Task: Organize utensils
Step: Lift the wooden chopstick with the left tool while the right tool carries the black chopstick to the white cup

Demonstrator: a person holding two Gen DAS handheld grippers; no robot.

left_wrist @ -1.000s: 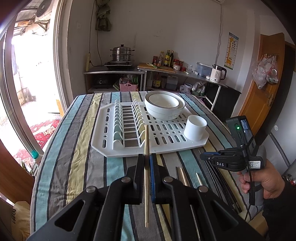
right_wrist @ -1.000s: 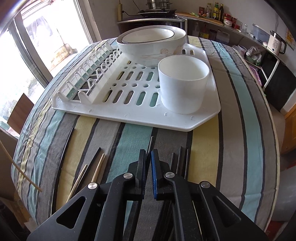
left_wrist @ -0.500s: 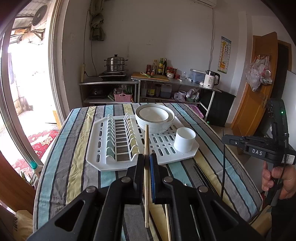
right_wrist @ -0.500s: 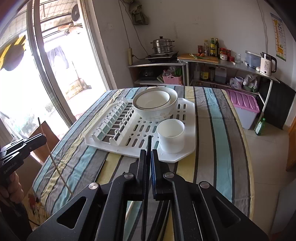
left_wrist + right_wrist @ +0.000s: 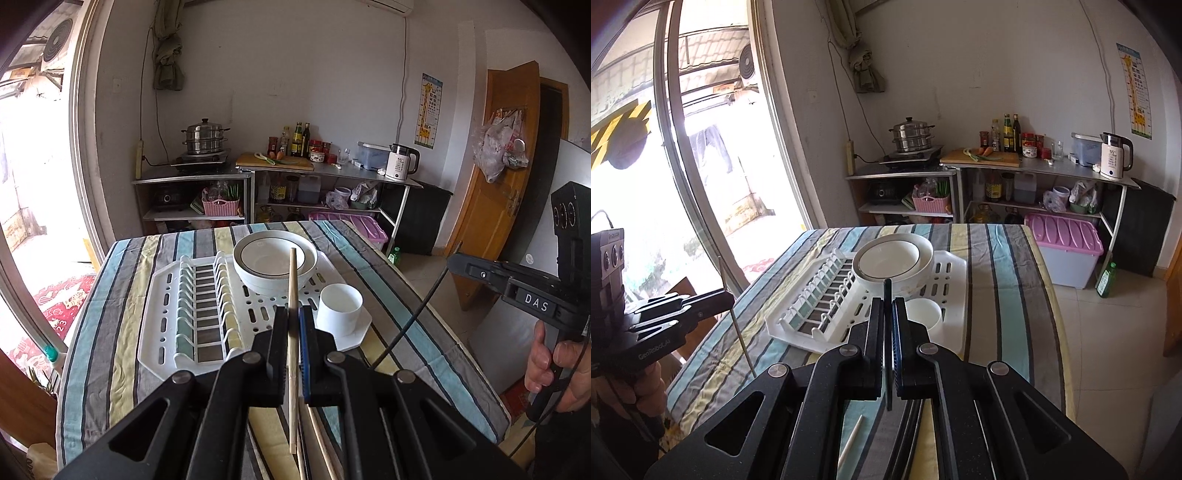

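Observation:
My left gripper [image 5: 293,314] is shut on a light wooden chopstick [image 5: 292,280], held high above the striped table. My right gripper [image 5: 887,306] is shut on a black chopstick [image 5: 887,291], also raised; it shows at the right of the left wrist view [image 5: 458,260] with the black chopstick [image 5: 410,317] hanging from it. A white dish rack [image 5: 207,317] holds a white bowl [image 5: 275,264] and a white cup [image 5: 340,306]. Several loose chopsticks [image 5: 317,439] lie on the table below the grippers.
The table [image 5: 122,332] has a striped cloth. A pale chopstick [image 5: 849,439] lies near its front edge. Kitchen shelves [image 5: 229,184] with a steamer pot and a kettle [image 5: 400,162] stand behind. A pink-lidded box [image 5: 1063,251] sits on the floor at the right.
Both grippers have risen well above the table, each carrying its chopstick. The right gripper lifted the black chopstick off the cloth.

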